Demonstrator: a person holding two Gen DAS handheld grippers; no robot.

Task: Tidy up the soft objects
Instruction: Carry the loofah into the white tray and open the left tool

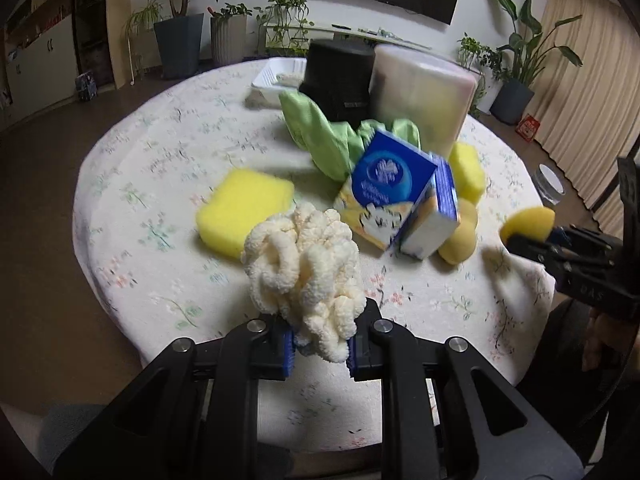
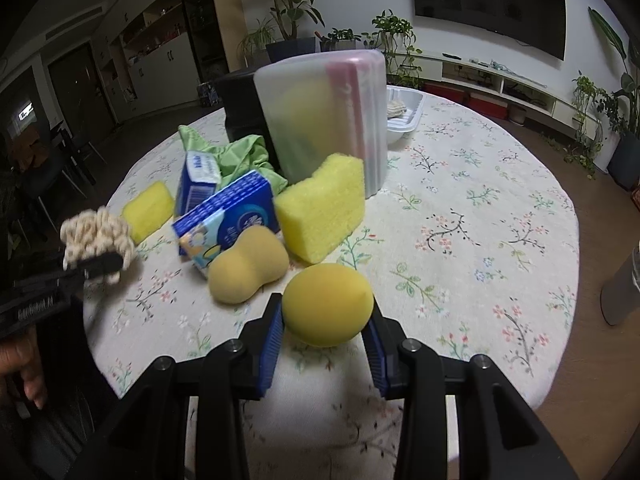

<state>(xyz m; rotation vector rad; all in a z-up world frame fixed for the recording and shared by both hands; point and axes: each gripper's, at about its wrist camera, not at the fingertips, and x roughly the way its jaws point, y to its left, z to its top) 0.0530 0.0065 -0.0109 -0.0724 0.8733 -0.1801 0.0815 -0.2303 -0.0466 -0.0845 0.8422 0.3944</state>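
My left gripper [image 1: 321, 350] is shut on a cream fluffy chenille cloth [image 1: 304, 276] and holds it above the near part of the floral table [image 1: 132, 184]. It also shows in the right wrist view [image 2: 96, 240]. My right gripper [image 2: 326, 338] is shut on a round yellow makeup sponge [image 2: 327, 305], also seen in the left wrist view [image 1: 528, 226]. On the table lie a peanut-shaped yellow sponge [image 2: 248, 266], two yellow block sponges [image 2: 322, 212] [image 1: 242, 210], two blue tissue packs [image 1: 384, 192] and a green cloth [image 1: 320, 136].
A translucent lidded box [image 2: 324, 120] with a sponge inside stands at the back beside a black container [image 1: 338, 76]. A white tray [image 1: 276, 76] sits behind them. Potted plants and a TV line the far wall.
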